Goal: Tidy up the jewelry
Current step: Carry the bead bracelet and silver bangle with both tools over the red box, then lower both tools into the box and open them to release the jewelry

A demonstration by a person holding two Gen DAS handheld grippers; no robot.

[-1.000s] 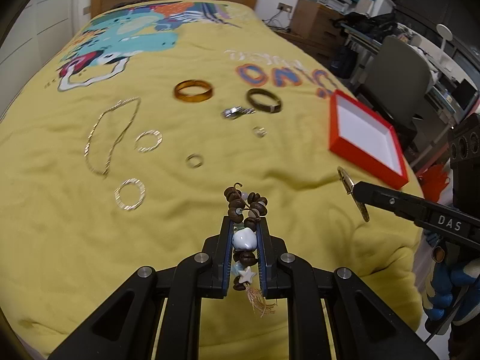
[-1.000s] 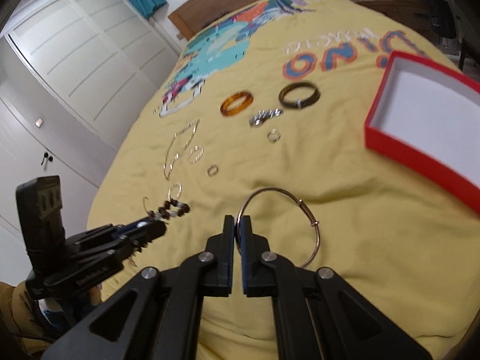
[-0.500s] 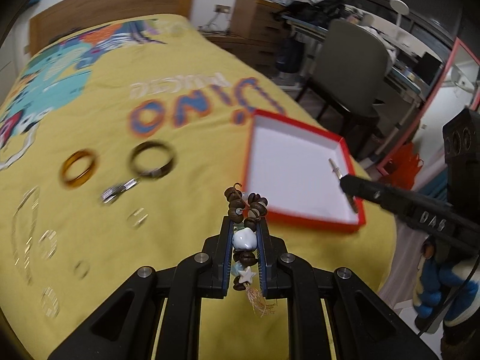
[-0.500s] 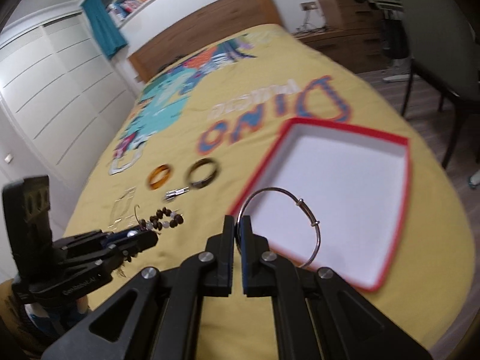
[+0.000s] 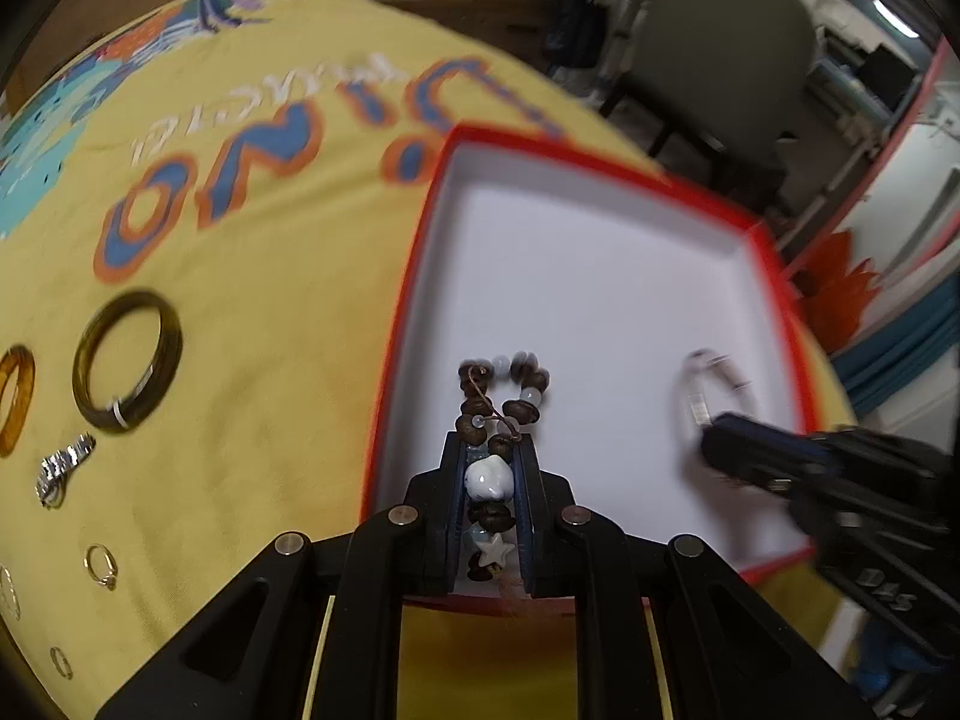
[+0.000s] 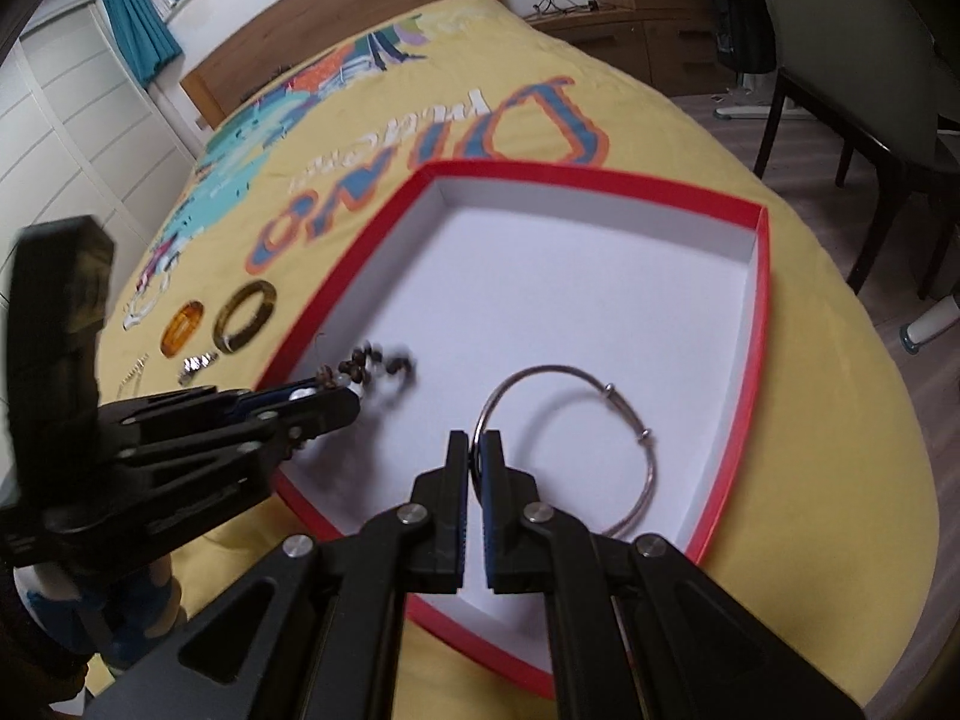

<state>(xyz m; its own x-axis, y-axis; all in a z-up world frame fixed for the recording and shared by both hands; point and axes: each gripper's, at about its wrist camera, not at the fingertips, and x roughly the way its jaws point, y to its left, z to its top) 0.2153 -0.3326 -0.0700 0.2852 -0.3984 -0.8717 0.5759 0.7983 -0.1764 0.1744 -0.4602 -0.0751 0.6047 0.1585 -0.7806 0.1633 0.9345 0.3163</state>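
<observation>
My left gripper [image 5: 489, 447] is shut on a brown beaded bracelet [image 5: 503, 391] with a white bead and a star charm, held over the near left part of the red box [image 5: 408, 276] with a white inside. My right gripper [image 6: 479, 444] is shut on a thin silver bangle [image 6: 606, 420], held over the box's [image 6: 757, 324] white floor. The left gripper [image 6: 342, 402] with the bracelet [image 6: 372, 363] also shows in the right wrist view. The right gripper [image 5: 714, 444] and the blurred bangle [image 5: 699, 384] show in the left wrist view.
On the yellow bedspread [image 5: 252, 300] left of the box lie a dark bangle [image 5: 127, 375], an amber bangle [image 5: 12, 405], a silver chain piece [image 5: 63, 468] and small rings [image 5: 102, 564]. A grey chair [image 5: 726, 42] stands beyond the bed. The bed edge lies just right of the box.
Both grippers have moved to the right and closer, from over the bedspread to over the red box, each with its piece still held. The views are motion-blurred.
</observation>
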